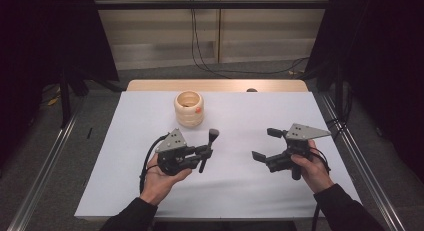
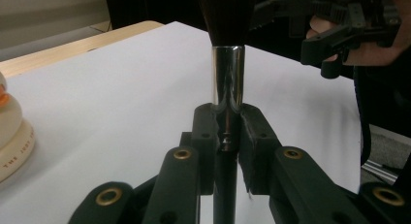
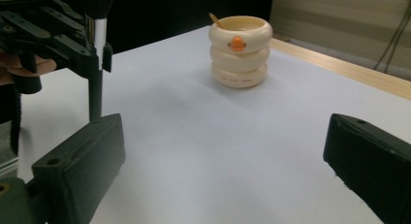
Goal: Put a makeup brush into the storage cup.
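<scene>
Between my two claws, the brush stands clamped and upright.

Nearest me, my left claw [image 1: 204, 152] is closed on the brush [image 1: 208, 150] just under its silver ferrule, handle down, bristles up. My right claw [image 1: 267, 143] hangs off to the right with jaws wide and empty, apart from the brush. Beyond the brush on the white desk [image 1: 125, 186] sits the cream ringed cup [image 1: 189, 109], something thin leaning inside it. Nothing stands in the way between brush and cup.

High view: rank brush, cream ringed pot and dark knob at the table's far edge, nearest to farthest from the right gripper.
From the right gripper:
1. brush, to its left, clamped in the left gripper.
2. cream ringed pot, farther left and back.
3. dark knob, at the far edge. Close to the pot's rank; hard to separate.
</scene>
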Motion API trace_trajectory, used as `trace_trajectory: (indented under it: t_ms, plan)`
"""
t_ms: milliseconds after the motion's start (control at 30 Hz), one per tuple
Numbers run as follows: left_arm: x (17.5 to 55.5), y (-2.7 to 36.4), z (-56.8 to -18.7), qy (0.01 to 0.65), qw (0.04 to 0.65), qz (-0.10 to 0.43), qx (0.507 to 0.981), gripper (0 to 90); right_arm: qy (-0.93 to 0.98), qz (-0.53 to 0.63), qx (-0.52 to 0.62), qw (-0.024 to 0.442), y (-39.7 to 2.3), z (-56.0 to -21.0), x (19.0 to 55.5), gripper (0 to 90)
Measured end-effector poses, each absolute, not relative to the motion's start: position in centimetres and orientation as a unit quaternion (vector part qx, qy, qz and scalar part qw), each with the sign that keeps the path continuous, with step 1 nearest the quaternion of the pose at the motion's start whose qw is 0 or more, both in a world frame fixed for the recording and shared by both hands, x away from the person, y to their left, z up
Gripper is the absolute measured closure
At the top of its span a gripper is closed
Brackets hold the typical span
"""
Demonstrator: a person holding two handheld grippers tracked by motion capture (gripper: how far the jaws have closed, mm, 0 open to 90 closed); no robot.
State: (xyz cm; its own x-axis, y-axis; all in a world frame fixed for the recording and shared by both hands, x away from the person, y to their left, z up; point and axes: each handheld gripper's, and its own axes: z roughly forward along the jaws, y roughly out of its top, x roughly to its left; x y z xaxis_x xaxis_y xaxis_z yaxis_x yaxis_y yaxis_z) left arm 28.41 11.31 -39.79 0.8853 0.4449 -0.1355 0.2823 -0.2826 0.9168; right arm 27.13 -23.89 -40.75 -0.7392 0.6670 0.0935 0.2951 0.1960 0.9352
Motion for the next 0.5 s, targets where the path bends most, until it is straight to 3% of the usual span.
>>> trace_trajectory:
  t_ms: [500]
  plan:
    - [29.6,14.0,-38.3,0.265,0.568,0.108,0.772,78.8,0.732,0.527,0.37,0.223,-26.8,-42.6,25.2,0.7]
